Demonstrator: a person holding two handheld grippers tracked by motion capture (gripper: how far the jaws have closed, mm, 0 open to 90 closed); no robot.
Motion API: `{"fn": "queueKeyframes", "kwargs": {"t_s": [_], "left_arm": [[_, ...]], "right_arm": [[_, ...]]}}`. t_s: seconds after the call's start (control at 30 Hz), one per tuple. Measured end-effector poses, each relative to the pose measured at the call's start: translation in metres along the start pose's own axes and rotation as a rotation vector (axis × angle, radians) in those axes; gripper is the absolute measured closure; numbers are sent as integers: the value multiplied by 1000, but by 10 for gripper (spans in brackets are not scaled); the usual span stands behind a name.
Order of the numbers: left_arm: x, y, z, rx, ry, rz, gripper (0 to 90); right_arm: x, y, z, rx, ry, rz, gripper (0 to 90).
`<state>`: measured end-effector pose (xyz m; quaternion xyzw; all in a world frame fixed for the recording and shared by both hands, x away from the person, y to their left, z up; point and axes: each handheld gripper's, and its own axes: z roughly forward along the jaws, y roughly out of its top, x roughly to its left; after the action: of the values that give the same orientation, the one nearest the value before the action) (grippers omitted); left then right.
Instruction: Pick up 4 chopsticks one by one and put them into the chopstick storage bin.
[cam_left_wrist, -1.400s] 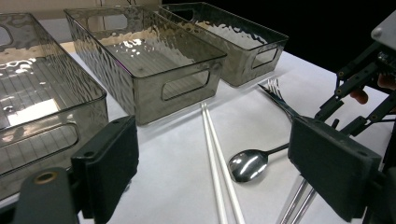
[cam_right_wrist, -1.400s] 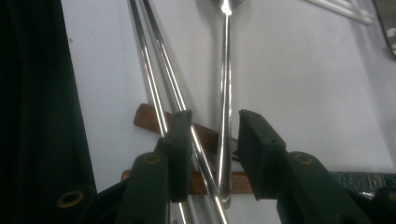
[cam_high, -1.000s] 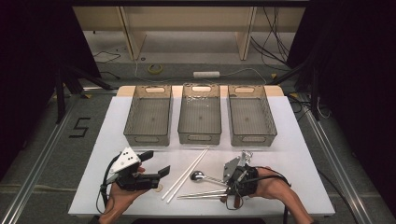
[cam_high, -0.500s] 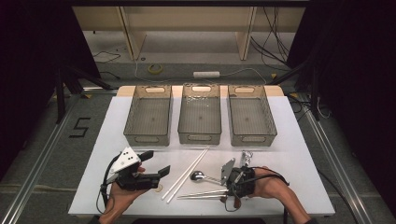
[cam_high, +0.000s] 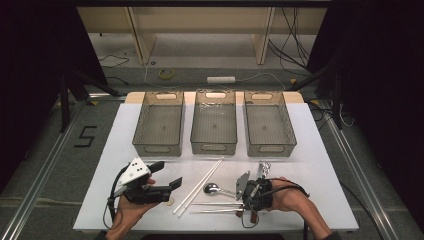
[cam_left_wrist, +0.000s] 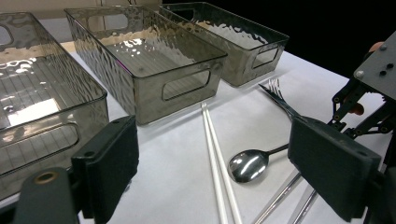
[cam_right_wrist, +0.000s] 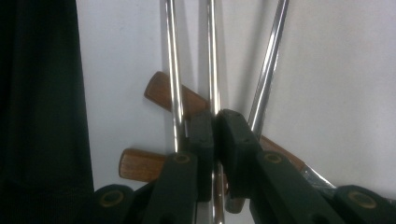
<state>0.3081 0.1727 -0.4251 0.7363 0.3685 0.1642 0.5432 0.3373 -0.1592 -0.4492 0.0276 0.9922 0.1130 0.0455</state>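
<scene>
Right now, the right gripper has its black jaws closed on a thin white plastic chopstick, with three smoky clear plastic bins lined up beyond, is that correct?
Not quite: the right gripper has just been closing on a thin shiny metal chopstick, not a white one, as the right gripper view shows. The white plastic chopsticks lie untouched. The three smoky clear plastic bins do stand beyond.

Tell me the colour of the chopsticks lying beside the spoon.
The chopsticks are white, clearest in the left gripper view.

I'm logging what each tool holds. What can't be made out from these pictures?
- Right gripper view: the right tool is shut on a metal rod; the top edge cuts off its far end.
- Same view: the wooden handles are partly hidden under rods and jaws.
- High view: the fork is too small to detail.
</scene>
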Motion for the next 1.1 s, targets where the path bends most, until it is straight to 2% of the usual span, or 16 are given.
{"fn": "queueKeyframes", "kwargs": {"t_s": [0.2,0.37,0.6,0.8,0.87,0.93,0.97,1.1], "left_arm": [[0,0,0,1,0,1,160],[-1,0,0,2,-3,0,160],[-3,-1,5,36,-29,12,160],[-11,-2,17,111,-96,46,162],[-17,-1,24,147,-122,70,162],[-21,-1,31,178,-151,77,164],[-24,0,36,204,-164,96,164],[-37,1,49,266,-167,175,164]], "right_arm": [[1,0,-1,11,4,-15,849],[0,-1,-1,-1,-2,-25,854],[0,-1,-10,-13,-16,-38,857],[0,-3,-18,-20,-19,-25,857],[0,-3,-22,-32,-26,-30,857],[0,-3,-28,-49,-38,-31,857],[0,-3,-29,-55,-43,-31,857],[1,0,-38,-84,-56,-38,857]]}}
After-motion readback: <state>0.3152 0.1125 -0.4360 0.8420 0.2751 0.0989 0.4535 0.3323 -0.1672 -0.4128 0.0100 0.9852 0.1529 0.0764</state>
